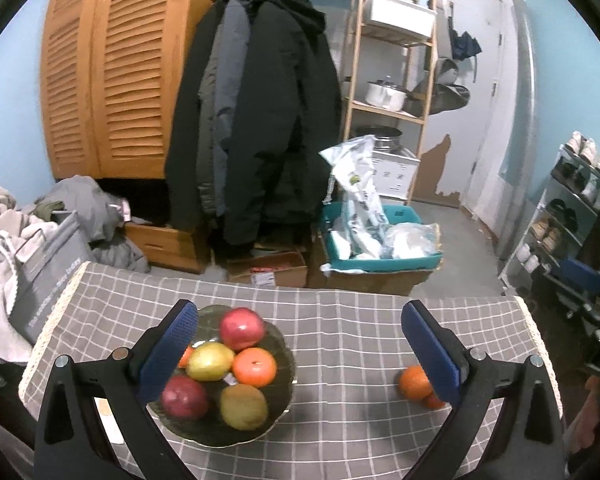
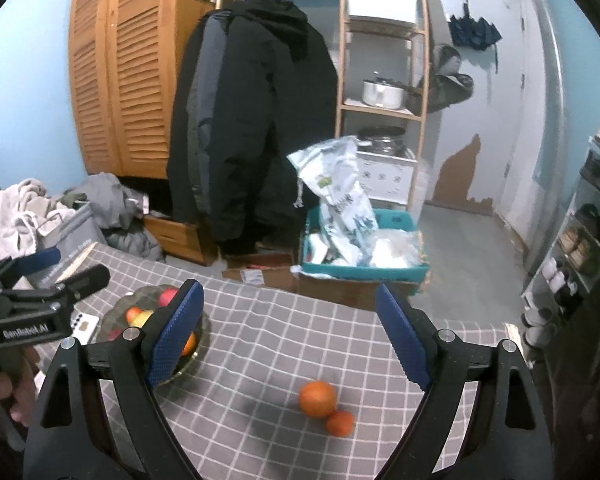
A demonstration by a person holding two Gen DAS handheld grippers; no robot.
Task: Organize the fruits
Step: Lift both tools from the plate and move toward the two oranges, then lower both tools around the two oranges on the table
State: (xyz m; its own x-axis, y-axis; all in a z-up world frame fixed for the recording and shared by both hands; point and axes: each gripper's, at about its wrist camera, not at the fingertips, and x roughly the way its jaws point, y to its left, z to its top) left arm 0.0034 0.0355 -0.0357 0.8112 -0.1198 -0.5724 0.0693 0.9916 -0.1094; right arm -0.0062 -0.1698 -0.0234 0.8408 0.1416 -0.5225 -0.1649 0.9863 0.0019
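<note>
- The checked surface [image 1: 340,360] carries a glass plate [image 1: 288,376] already heaped with 6 fruits
- Left gripper [image 1: 300,344] and right gripper [image 2: 288,332] hover with fingers wide, holding nothing
- 2 oranges [image 2: 318,399] lie touching, well apart from the plate, probably left to move
</note>
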